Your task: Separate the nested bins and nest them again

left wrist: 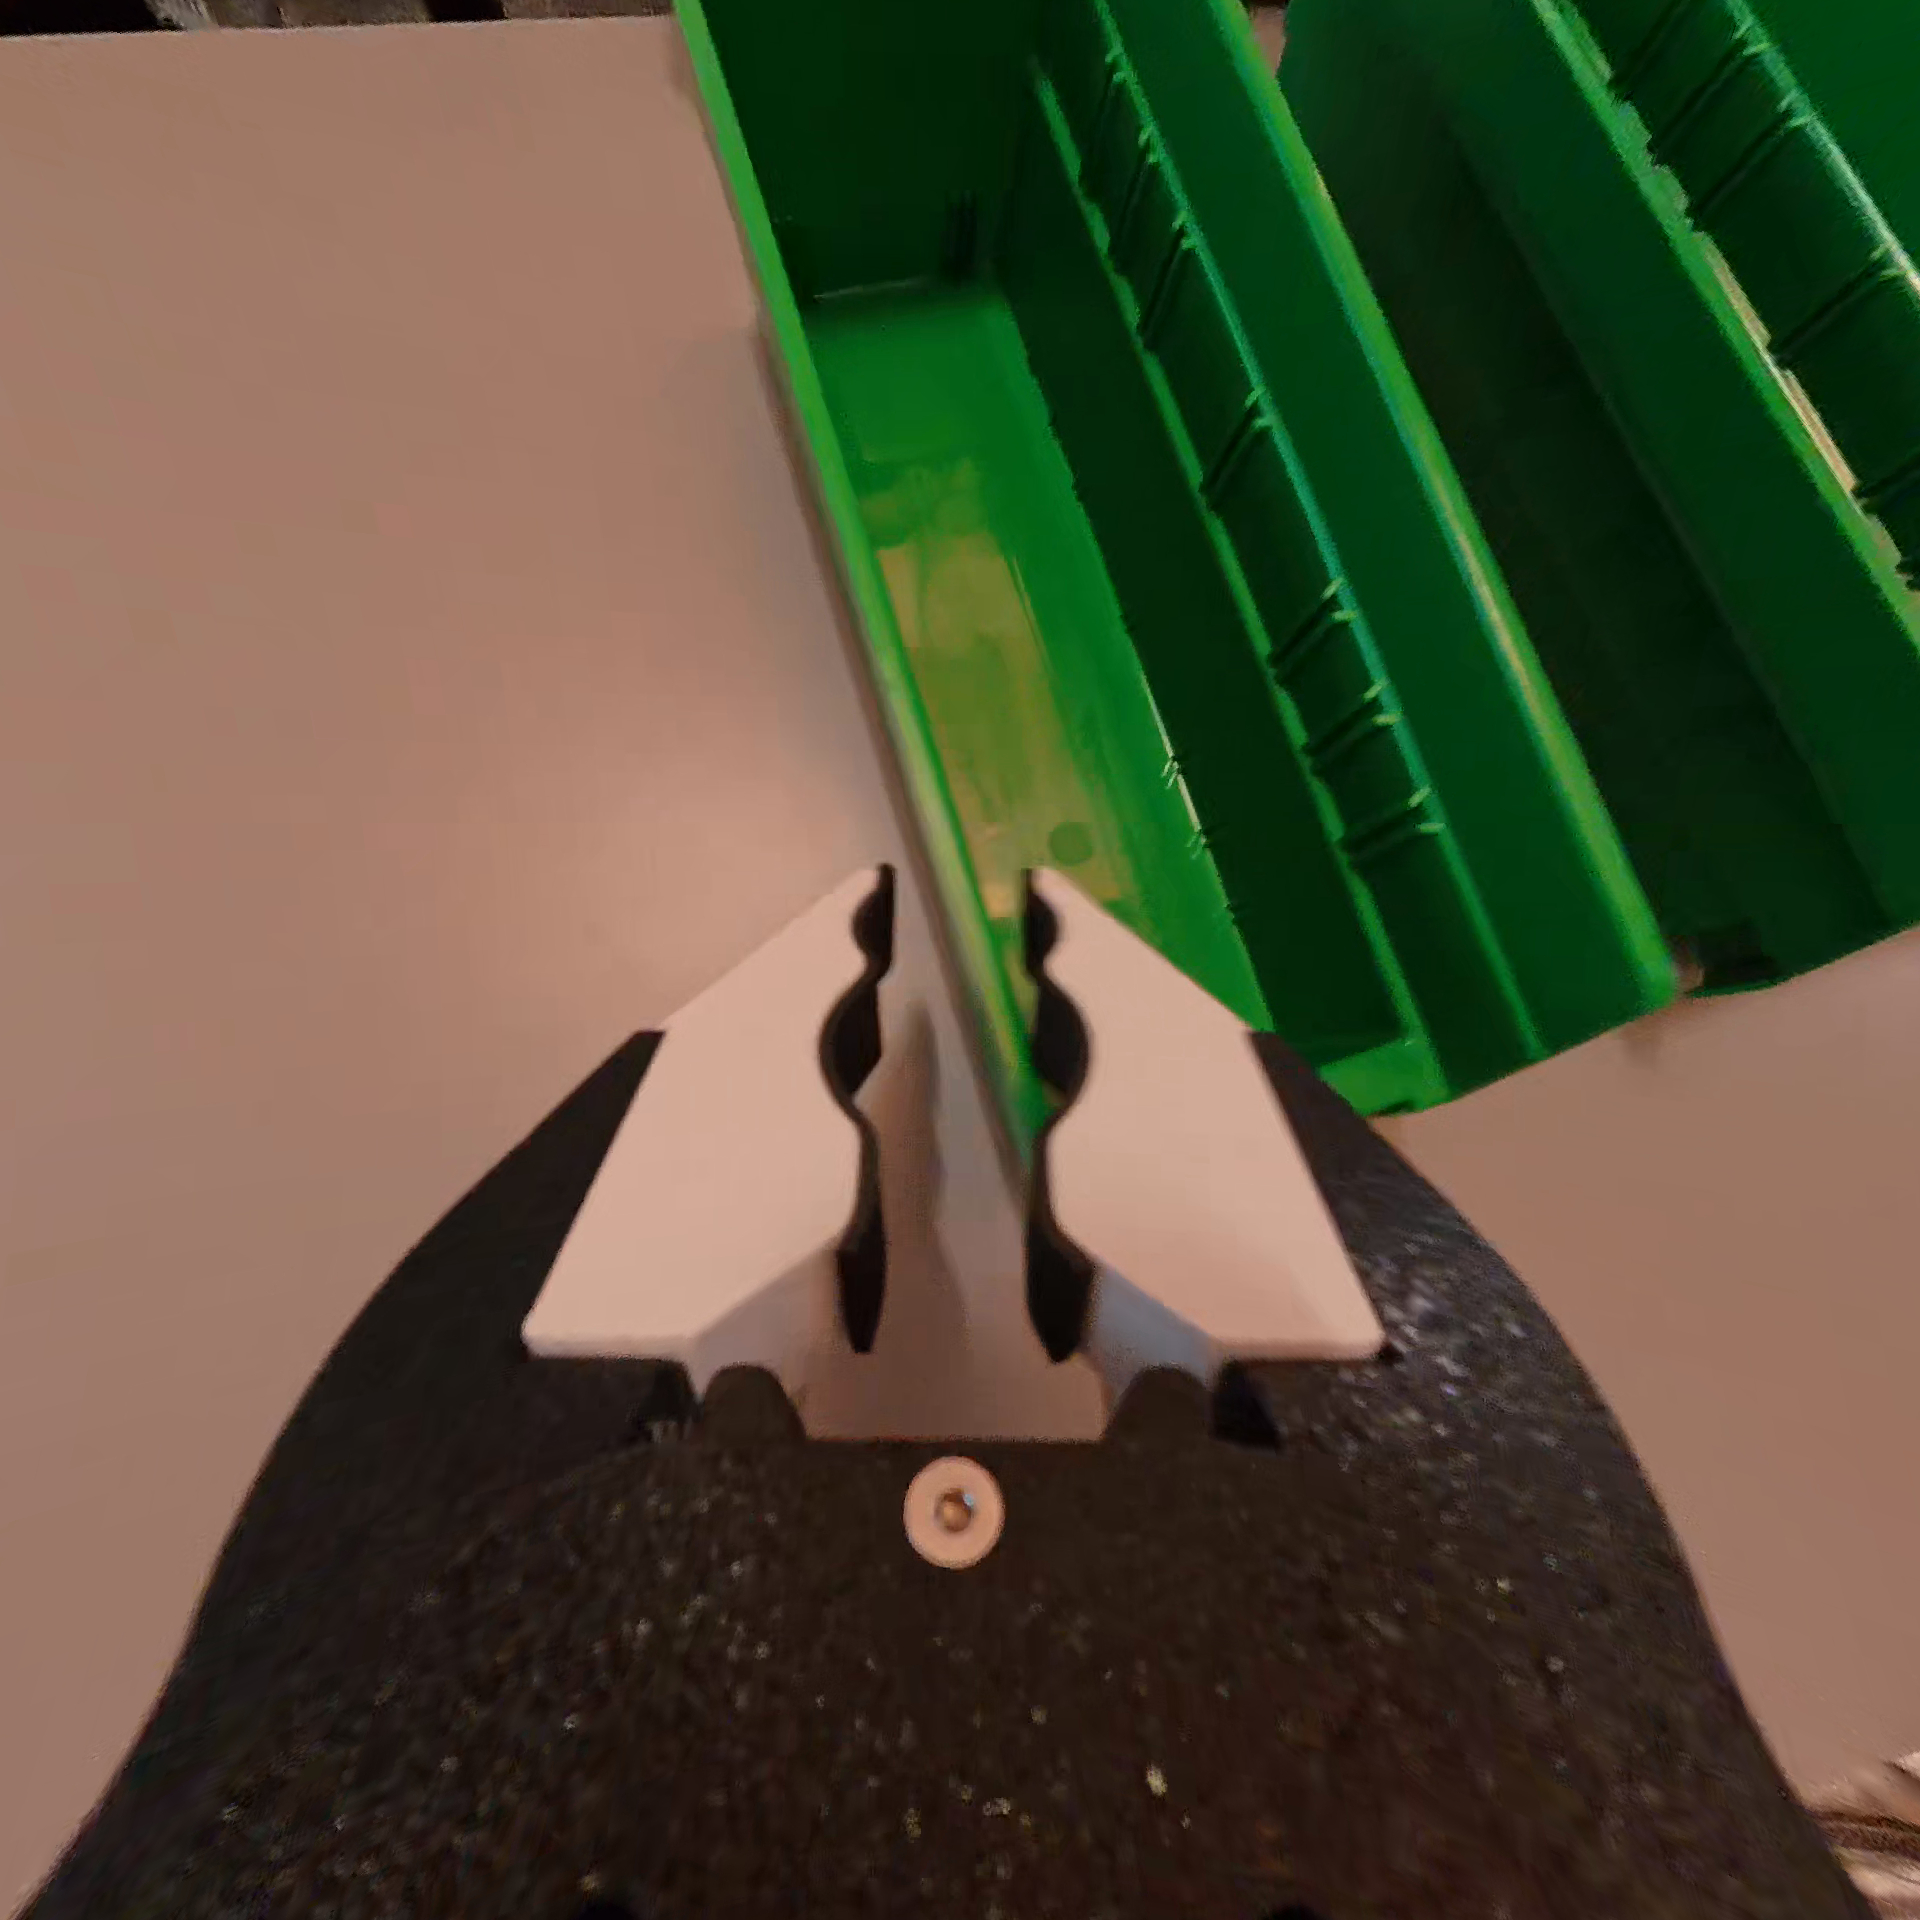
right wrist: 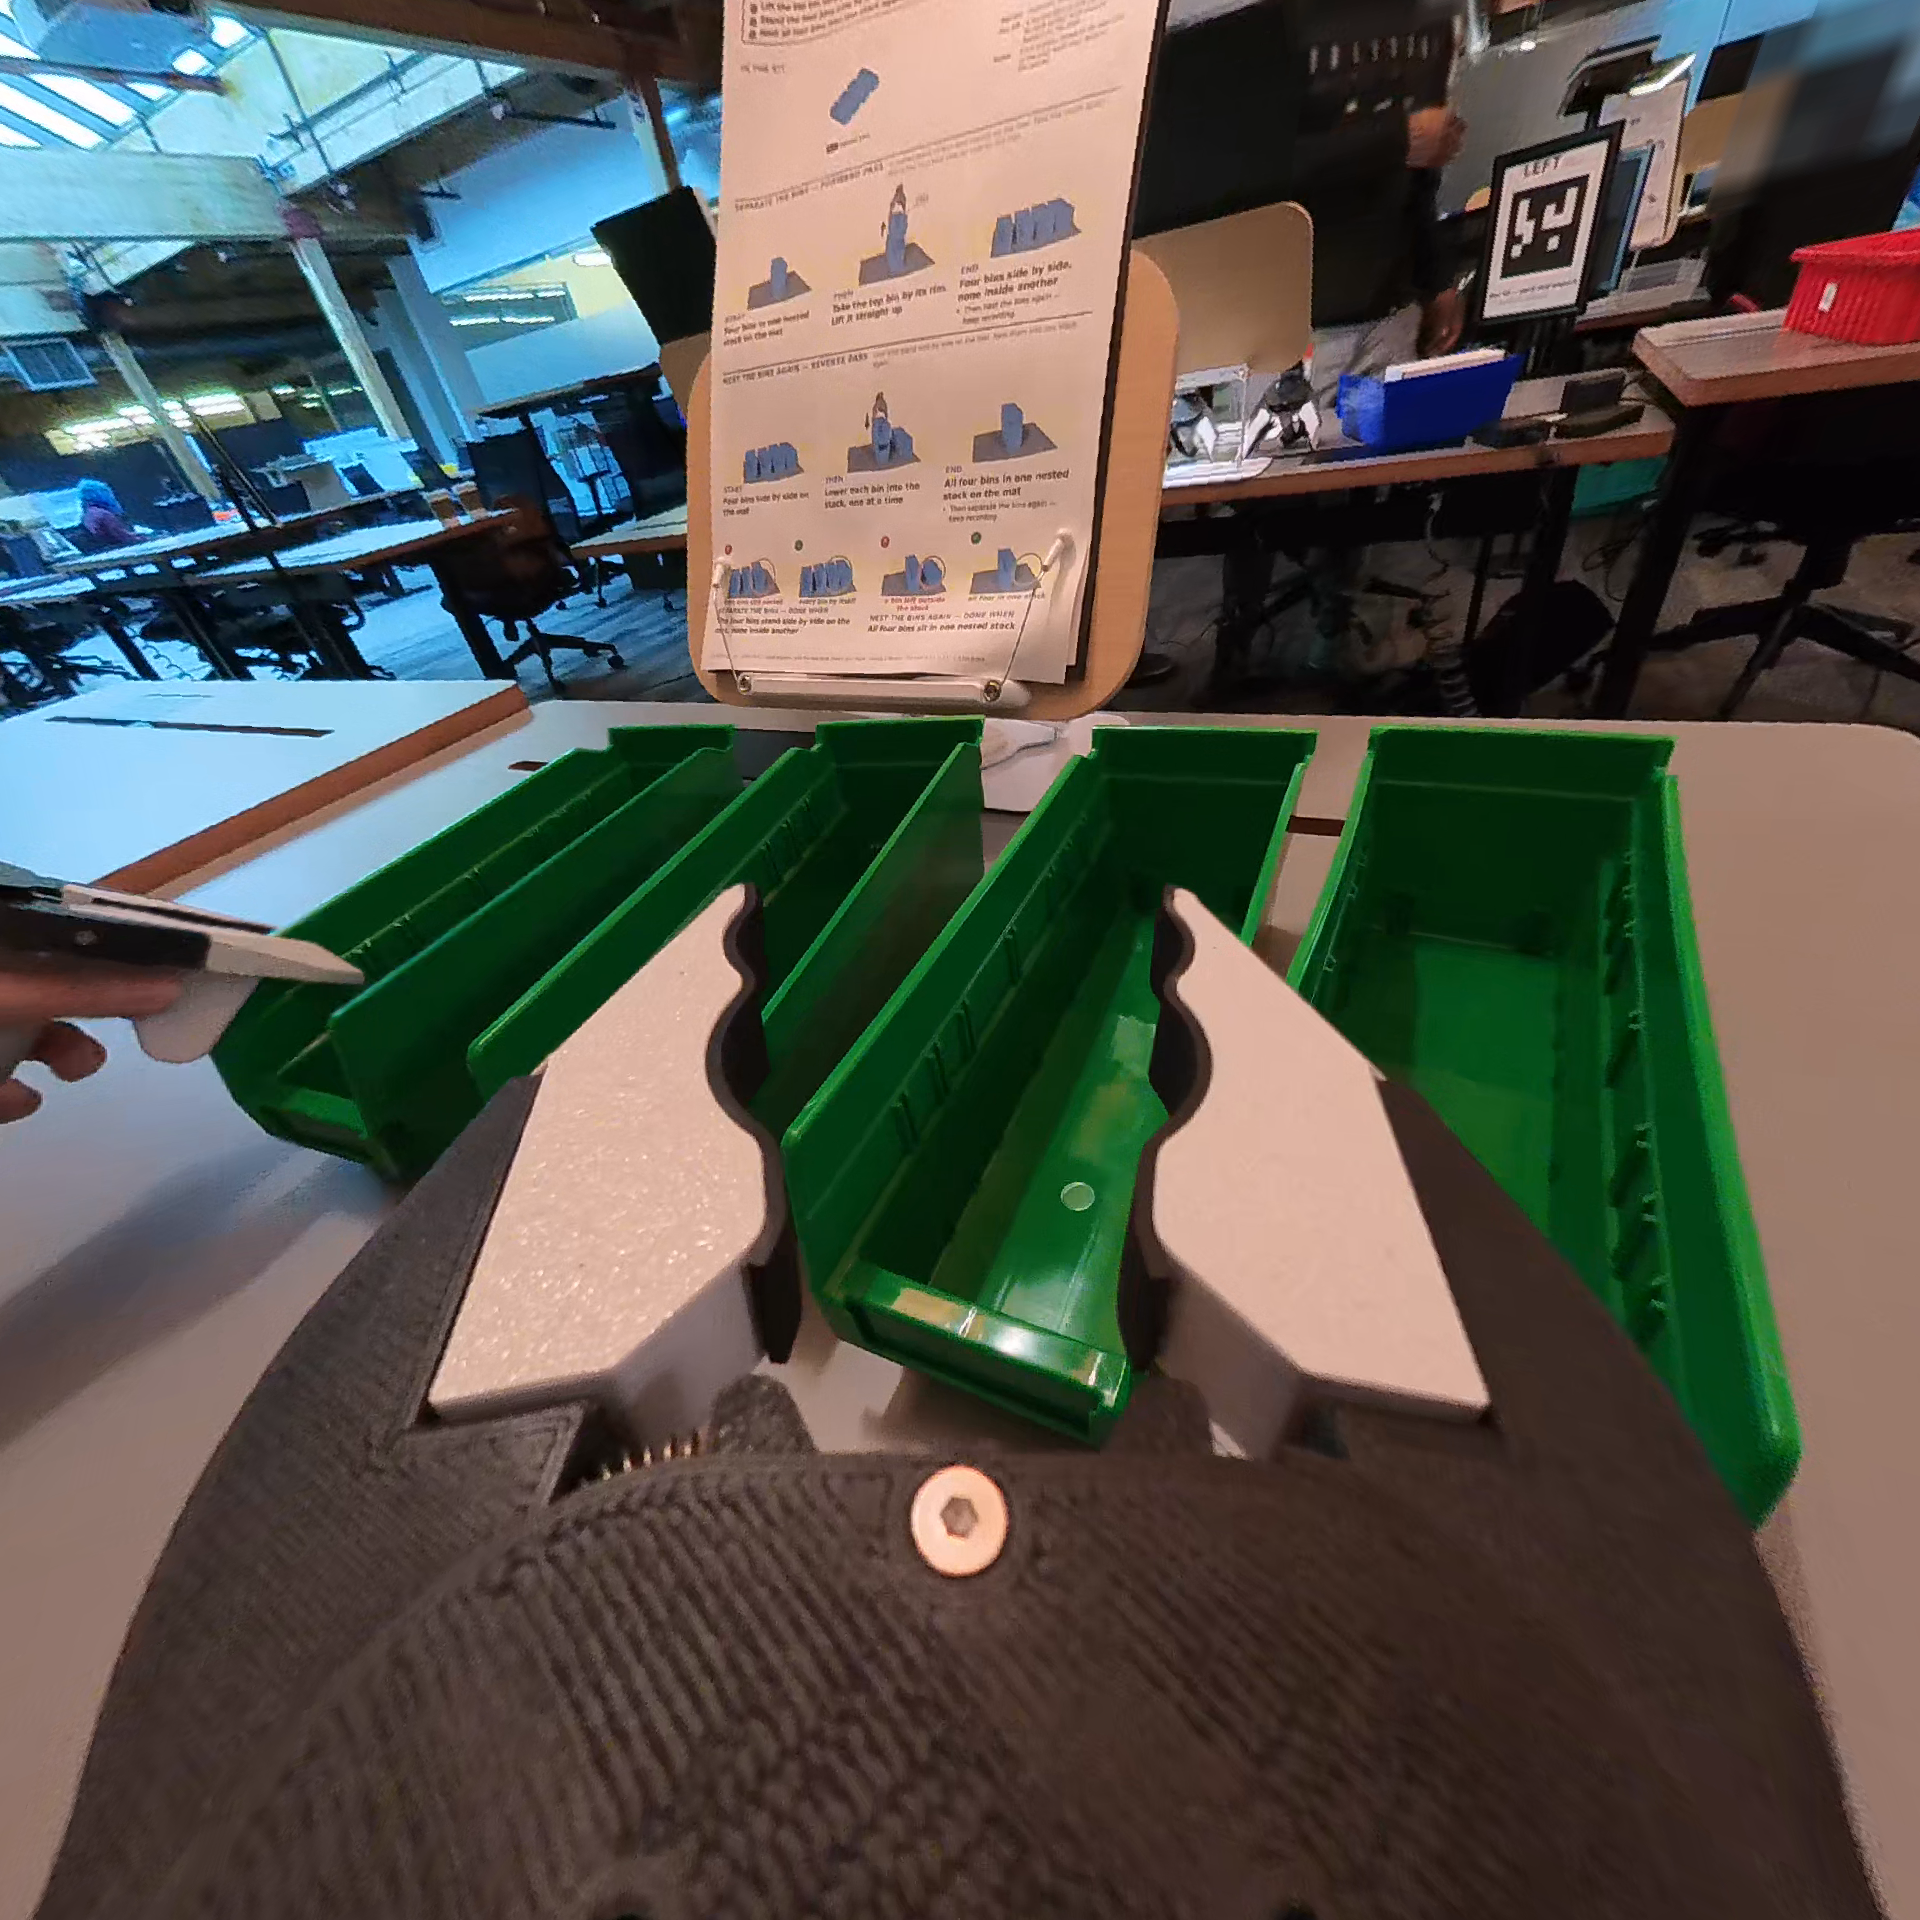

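Note:
Four green bins stand side by side on the grey table (right wrist: 1818, 935). In the right wrist view my right gripper (right wrist: 958, 899) is open, its fingers on either side of the near end of the third bin (right wrist: 997, 1226). The fourth bin (right wrist: 1475, 997) is to its right and the second bin (right wrist: 831, 862) to its left. My left gripper (left wrist: 958, 883) is closed to a narrow gap on the left wall of the leftmost bin (left wrist: 935, 436), near that wall's front end. It also shows at the left of the right wrist view (right wrist: 260, 997), at the leftmost bin (right wrist: 447, 935).
An instruction sheet on a wooden stand (right wrist: 904, 364) stands behind the bins. A second table (right wrist: 208, 748) adjoins at the far left. A hand (right wrist: 42, 1049) holds the left gripper. The second bin (left wrist: 1662, 520) lies close beside the leftmost one.

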A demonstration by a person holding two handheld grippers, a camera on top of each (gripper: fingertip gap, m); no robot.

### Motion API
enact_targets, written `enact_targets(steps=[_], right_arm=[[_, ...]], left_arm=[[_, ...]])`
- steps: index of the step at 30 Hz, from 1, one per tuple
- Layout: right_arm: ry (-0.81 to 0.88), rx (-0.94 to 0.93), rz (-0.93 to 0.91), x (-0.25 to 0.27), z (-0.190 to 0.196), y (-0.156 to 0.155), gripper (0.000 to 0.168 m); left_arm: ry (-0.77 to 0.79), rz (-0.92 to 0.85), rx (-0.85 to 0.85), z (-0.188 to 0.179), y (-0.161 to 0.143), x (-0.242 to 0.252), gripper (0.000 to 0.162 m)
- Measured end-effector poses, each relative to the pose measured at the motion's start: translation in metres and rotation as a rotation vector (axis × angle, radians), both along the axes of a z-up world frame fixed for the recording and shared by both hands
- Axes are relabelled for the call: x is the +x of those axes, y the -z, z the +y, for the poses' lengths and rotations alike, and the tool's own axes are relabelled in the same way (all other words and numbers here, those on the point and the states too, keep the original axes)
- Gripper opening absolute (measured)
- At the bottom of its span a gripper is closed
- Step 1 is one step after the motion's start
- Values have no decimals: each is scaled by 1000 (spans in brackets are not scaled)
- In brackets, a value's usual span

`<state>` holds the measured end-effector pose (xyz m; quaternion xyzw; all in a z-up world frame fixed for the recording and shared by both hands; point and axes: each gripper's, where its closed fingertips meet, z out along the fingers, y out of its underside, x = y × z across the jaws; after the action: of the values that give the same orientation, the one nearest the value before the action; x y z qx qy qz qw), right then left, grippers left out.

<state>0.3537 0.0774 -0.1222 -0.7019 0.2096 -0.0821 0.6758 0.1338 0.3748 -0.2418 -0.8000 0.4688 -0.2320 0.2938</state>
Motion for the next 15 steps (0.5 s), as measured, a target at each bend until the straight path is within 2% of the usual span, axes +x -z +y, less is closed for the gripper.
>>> enact_targets(steps=[1, 8, 15], right_arm=[[-5, -5, 14, 2, 1, 3, 74], [-46, 45, 68, 2, 9, -3, 72], [-35, -82, 28, 0, 15, 13, 77]], left_arm=[[-3, -5, 5, 2, -1, 1, 8], [-37, 5, 63, 10, -2, -3, 3], [-19, -13, 87, 17, -2, 0, 1]])
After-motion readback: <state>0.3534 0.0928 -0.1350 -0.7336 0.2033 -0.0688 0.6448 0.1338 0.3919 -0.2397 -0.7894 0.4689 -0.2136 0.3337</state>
